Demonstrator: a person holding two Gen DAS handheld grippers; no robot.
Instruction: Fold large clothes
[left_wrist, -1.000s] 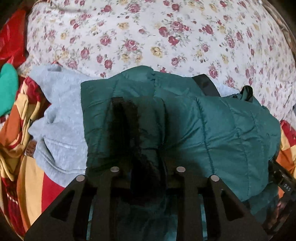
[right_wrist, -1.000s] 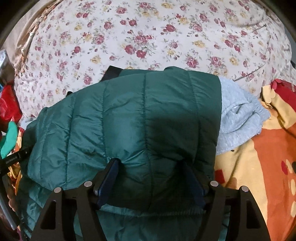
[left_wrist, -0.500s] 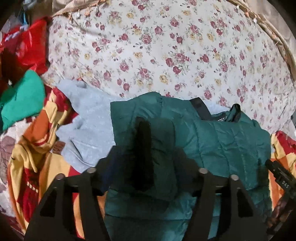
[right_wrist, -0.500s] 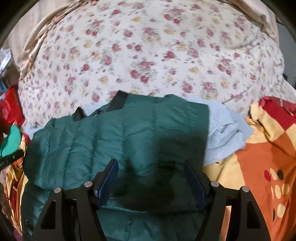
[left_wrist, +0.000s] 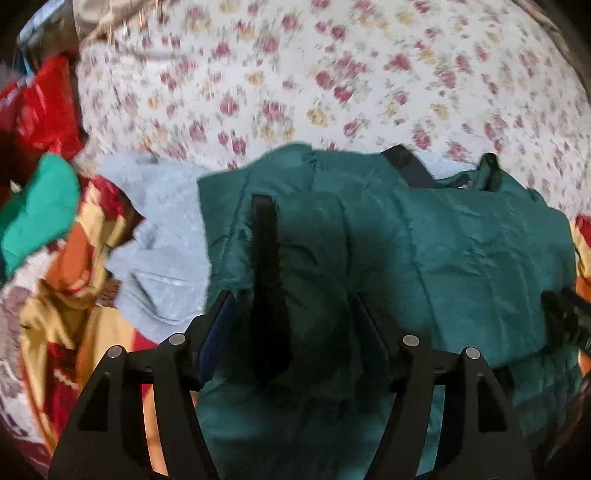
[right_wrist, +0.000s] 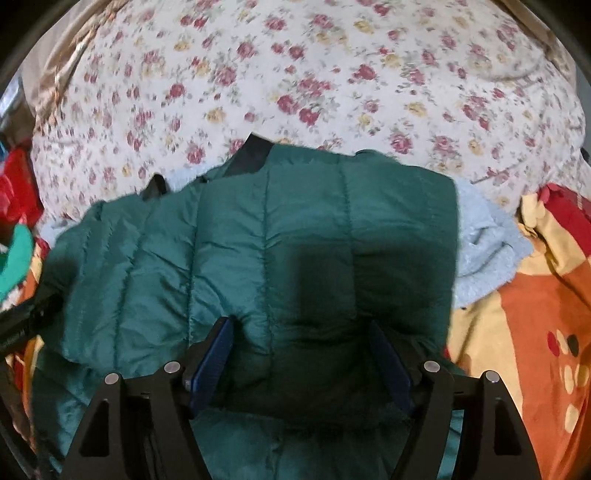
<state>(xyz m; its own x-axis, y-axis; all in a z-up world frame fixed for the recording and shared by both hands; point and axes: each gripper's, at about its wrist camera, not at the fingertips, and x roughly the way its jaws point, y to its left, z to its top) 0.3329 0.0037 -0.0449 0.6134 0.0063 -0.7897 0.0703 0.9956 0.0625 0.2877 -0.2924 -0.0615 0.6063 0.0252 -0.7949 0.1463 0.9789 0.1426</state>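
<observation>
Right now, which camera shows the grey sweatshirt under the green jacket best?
The left wrist view: the grey sweatshirt lies broadly exposed left of the green jacket. The right wrist view shows only an edge of it at the jacket's right.

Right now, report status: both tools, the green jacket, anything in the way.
Left tool open, clear of fabric. Right tool open, astride a puffed fold, no pinch. Green jacket folded, lying on grey fleece garment. Nothing blocking.

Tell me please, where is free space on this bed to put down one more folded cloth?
Free: the wide floral bedspread behind the green jacket. Crowded: the near side, where the jacket covers the grey sweater, with the orange-and-yellow blanket on both sides and red and green items far left.
</observation>
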